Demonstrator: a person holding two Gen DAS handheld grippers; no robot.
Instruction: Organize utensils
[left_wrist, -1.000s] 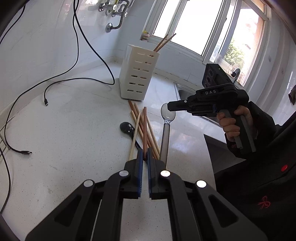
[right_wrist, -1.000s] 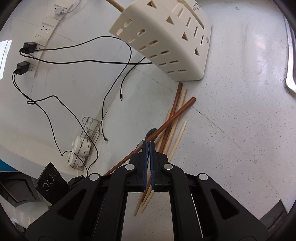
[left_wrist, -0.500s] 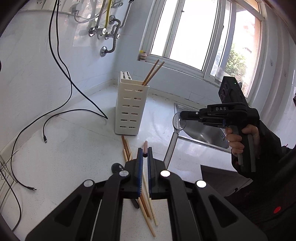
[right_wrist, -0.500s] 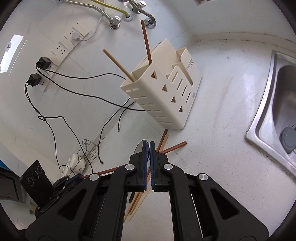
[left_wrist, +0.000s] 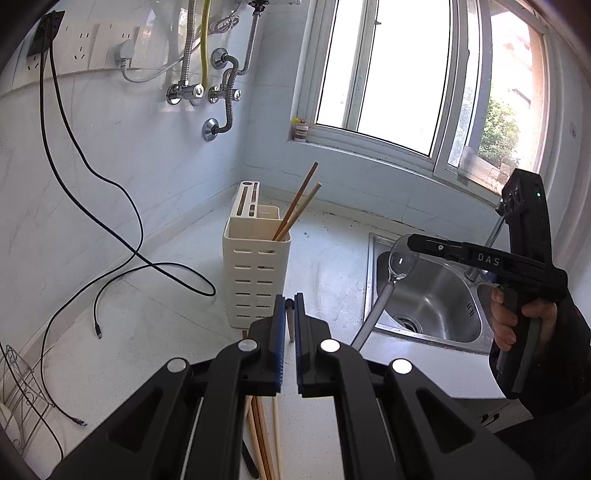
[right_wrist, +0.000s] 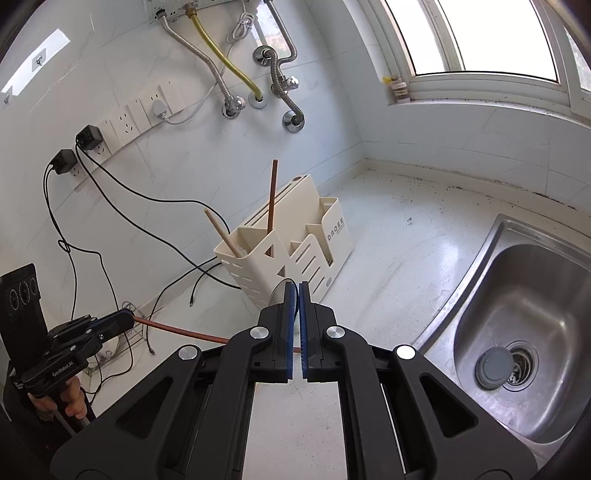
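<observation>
White speckled counter (left_wrist: 155, 325) by a steel sink (right_wrist: 517, 317) under a window; left gripper (left_wrist: 290, 306) clenches a chopstick (right_wrist: 177, 329), right gripper (right_wrist: 295, 291) a spoon (left_wrist: 400, 260) — the spoon's handle end is hidden.

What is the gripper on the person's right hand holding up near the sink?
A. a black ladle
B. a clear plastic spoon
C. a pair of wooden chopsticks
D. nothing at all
B: in the left wrist view the right gripper is clamped on the bowl end of a clear spoon, whose see-through handle hangs down in front of the steel sink.
</observation>
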